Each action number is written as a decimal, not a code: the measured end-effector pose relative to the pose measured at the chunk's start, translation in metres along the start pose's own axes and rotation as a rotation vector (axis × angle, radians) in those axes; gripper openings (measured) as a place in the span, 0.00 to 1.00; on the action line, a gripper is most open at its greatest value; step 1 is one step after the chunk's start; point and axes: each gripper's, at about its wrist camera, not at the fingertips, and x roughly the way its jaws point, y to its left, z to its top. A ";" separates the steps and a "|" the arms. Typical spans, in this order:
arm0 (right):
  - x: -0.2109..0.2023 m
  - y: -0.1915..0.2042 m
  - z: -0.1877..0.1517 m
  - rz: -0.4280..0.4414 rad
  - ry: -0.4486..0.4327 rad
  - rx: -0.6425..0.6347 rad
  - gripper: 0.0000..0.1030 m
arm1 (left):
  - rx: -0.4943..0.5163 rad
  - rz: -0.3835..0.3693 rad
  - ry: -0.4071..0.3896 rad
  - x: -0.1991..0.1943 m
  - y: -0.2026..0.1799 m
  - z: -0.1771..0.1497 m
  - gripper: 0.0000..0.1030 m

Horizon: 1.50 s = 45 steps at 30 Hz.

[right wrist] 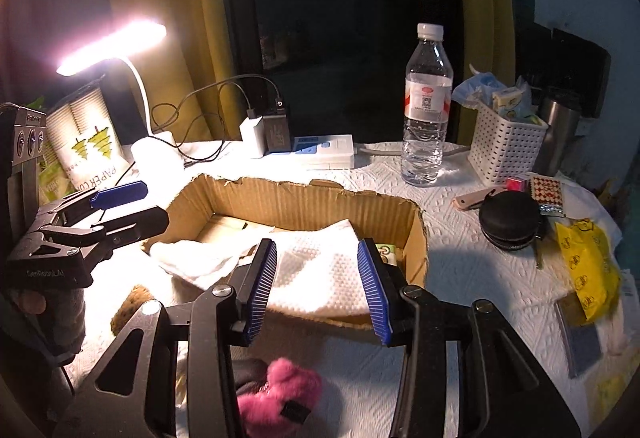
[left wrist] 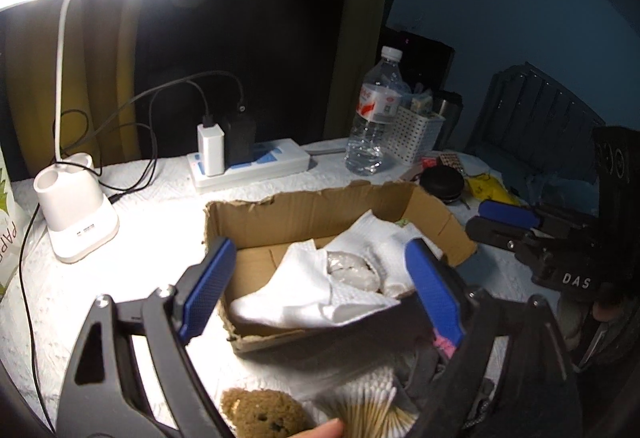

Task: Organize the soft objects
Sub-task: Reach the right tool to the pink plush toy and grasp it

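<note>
White cloths (left wrist: 316, 286) already lie in the cardboard box (right wrist: 296, 202) at the middle of the table (right wrist: 460, 278). A pink plush (right wrist: 276, 394), brown sponge (left wrist: 260, 414) and cotton swabs (left wrist: 360, 406) wait by the near edge. The left gripper (left wrist: 320, 286) and right gripper (right wrist: 316, 290) are both wide open and empty, so I judge about half remains.

"PAPER CU" on paper-cup pack (right wrist: 86, 142)

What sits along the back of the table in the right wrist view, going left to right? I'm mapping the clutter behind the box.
Paper cup pack → white charger → power strip → water bottle → white perforated basket → steel tumbler.
</note>
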 end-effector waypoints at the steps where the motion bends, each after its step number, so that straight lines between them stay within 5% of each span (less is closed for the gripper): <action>1: -0.004 0.001 -0.001 -0.002 -0.003 0.001 0.43 | 0.005 -0.003 -0.003 -0.004 -0.003 -0.001 0.85; 18: -0.047 0.017 -0.044 -0.002 0.002 0.008 0.43 | 0.024 -0.037 0.002 -0.040 -0.035 -0.041 0.85; 36: -0.003 0.014 -0.096 0.081 0.127 0.077 0.44 | 0.013 -0.017 0.080 -0.033 -0.049 -0.085 0.85; 40: 0.013 0.012 -0.103 0.096 0.166 0.103 0.59 | 0.021 -0.007 0.095 -0.029 -0.055 -0.088 0.85; 45: 0.018 0.008 -0.106 0.143 0.175 0.118 0.60 | 0.034 0.006 0.113 -0.027 -0.066 -0.092 0.85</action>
